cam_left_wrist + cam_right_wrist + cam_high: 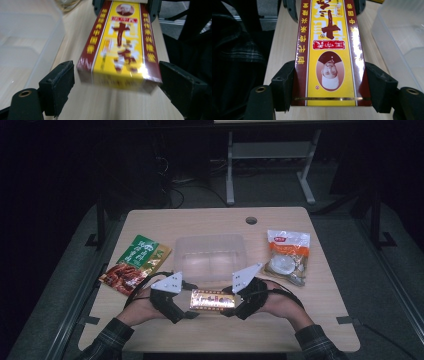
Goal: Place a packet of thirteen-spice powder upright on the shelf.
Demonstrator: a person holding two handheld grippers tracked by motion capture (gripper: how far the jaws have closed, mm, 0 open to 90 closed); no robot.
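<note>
A person's right gripper (234, 306) clamps one end of a long yellow-and-maroon cardboard box (213, 299) near the wooden table's (210, 219) front edge, while the left gripper (186, 310) brackets the other end with a gap, so it could sag or swing.
</note>
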